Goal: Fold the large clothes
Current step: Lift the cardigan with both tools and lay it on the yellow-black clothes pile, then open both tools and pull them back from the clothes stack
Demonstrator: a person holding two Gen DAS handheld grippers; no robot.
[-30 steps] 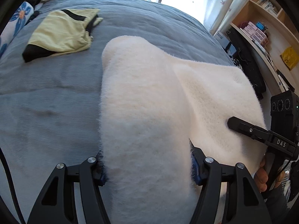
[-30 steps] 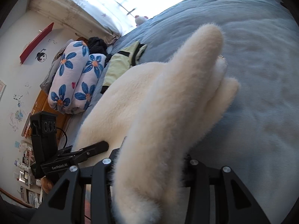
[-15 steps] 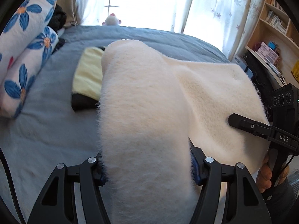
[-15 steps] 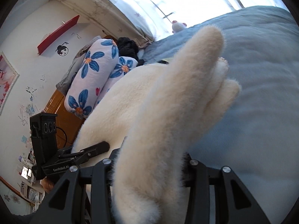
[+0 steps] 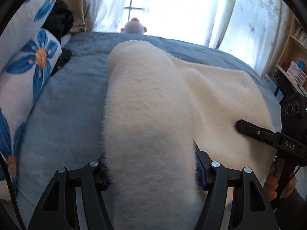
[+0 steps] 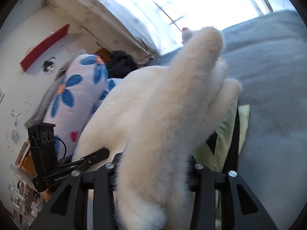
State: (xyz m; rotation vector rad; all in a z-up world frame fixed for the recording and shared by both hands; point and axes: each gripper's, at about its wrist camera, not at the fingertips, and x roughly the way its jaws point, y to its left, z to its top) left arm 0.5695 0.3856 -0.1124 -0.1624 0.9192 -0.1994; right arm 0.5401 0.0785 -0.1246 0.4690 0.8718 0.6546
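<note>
Two grippers carry one cream fleece garment (image 5: 153, 115) above the blue bedspread (image 5: 63, 118), and we see it bunched thickly between the fingers of each. Our left gripper (image 5: 151, 168) is clenched on a broad roll of the fleece, which fills the near middle of its view and runs away toward the far window (image 5: 172, 5); the rest of the cloth spreads flat to the right, where our right gripper (image 5: 255, 132) reaches in from the right edge with a finger pressed against the pile. From the right wrist view, the right gripper (image 6: 153, 168) is likewise clamped on a thick fold of the same fleece (image 6: 172, 115), whose tip rises up toward the far window, while the left gripper (image 6: 88, 159) shows at the near left beside the cloth. Under the fleece on the right we glimpse a pale yellow-green garment with black trim (image 6: 224, 138) lying on the bedspread. A white pillow with blue flowers (image 5: 25, 80) lies along the left side of the bed, a dark bundle (image 5: 59, 21) sits at its far end, and a small plush toy (image 5: 134, 26) stands at the far edge below the window. Wooden shelves (image 5: 293, 57) fill the far right.
</note>
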